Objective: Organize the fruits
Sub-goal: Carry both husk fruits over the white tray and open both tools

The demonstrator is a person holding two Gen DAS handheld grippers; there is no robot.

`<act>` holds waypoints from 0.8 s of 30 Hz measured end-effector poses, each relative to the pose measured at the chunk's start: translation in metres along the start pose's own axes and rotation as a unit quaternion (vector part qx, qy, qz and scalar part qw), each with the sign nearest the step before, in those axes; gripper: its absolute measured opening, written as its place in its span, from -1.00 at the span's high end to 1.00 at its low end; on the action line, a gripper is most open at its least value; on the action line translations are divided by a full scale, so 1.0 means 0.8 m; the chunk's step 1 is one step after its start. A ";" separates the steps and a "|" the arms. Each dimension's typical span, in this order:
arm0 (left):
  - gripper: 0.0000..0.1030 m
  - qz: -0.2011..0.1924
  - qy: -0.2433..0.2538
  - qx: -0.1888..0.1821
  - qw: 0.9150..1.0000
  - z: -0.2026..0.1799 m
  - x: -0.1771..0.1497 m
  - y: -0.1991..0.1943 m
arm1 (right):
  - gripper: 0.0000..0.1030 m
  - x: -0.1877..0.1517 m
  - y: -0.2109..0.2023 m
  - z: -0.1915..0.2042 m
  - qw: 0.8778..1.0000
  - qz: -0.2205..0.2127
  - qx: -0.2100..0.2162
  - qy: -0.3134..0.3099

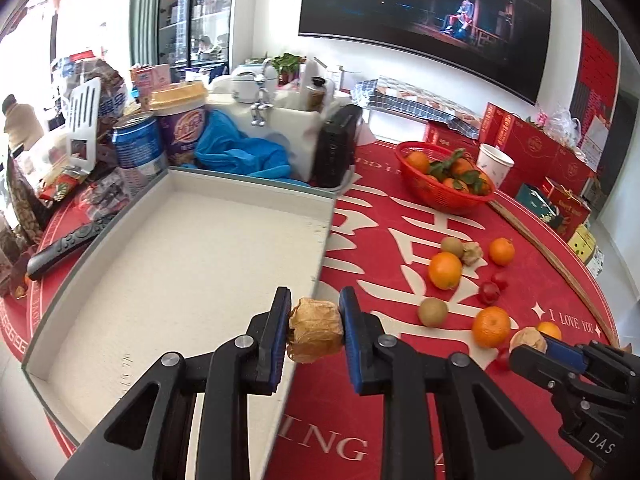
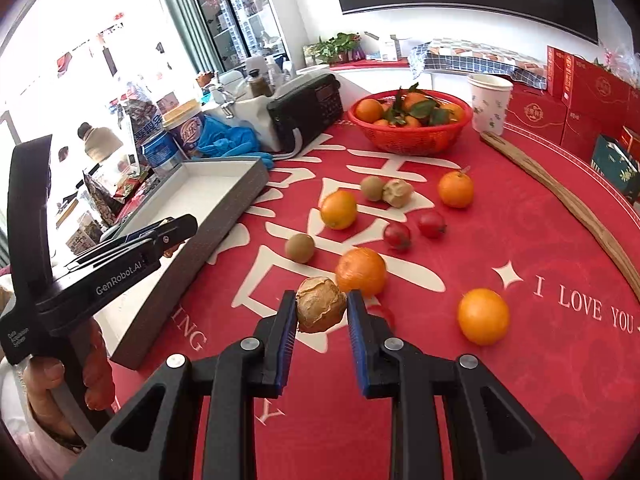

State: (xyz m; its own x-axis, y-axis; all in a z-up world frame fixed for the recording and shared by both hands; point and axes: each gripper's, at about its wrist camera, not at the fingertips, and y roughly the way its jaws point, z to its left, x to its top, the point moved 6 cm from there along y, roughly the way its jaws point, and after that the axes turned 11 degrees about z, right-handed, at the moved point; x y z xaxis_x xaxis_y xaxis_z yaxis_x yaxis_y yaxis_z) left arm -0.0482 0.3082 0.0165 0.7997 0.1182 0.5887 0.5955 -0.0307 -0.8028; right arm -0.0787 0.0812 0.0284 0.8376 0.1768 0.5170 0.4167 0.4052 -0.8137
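Note:
My left gripper is shut on a papery husk fruit and holds it over the right rim of the shallow white tray. My right gripper is shut on a second husk fruit just above the red tablecloth; it also shows in the left wrist view. Loose on the cloth lie oranges, two kiwis, a third husk fruit and two cherry tomatoes.
A red basket of leafy oranges stands at the back, a paper cup beside it. A black radio, blue cloth, cans and cups crowd behind the tray. A wooden stick lies at right. A remote lies left of the tray.

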 end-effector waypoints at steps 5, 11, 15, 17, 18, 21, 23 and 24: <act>0.47 0.002 -0.038 0.026 0.999 0.047 0.001 0.002 | 0.49 0.034 0.021 0.053 0.999 0.014 0.023 -0.030; 0.47 0.021 -0.074 0.047 0.996 0.089 -0.003 0.016 | 0.49 0.065 0.057 0.109 0.997 0.034 0.054 -0.053; 0.47 0.032 -0.076 0.063 0.995 0.104 -0.007 0.024 | 0.49 0.081 0.079 0.137 0.995 0.044 0.068 -0.061; 0.47 0.044 -0.078 0.058 0.994 0.108 -0.009 0.030 | 0.49 0.086 0.086 0.149 0.994 0.051 0.076 -0.065; 0.47 0.043 -0.080 0.052 0.994 0.108 -0.008 0.030 | 0.49 0.087 0.089 0.153 0.993 0.052 0.078 -0.066; 0.47 0.041 -0.071 0.066 0.994 0.107 -0.008 0.029 | 0.49 0.090 0.096 0.166 0.992 0.057 0.081 -0.076; 0.47 0.042 -0.063 0.071 0.995 0.104 -0.008 0.029 | 0.49 0.091 0.104 0.169 0.992 0.065 0.079 -0.080; 0.47 0.043 -0.060 0.072 0.995 0.104 -0.008 0.030 | 0.49 0.090 0.110 0.171 0.991 0.072 0.081 -0.079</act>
State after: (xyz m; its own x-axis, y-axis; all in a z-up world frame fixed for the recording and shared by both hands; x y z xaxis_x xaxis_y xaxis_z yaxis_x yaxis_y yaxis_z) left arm -0.0455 0.3892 -0.0142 0.8270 0.2391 0.5088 0.5013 0.0960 -0.8600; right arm -0.0298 0.2522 0.0307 0.8131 0.3764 0.4440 0.2234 0.5025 -0.8352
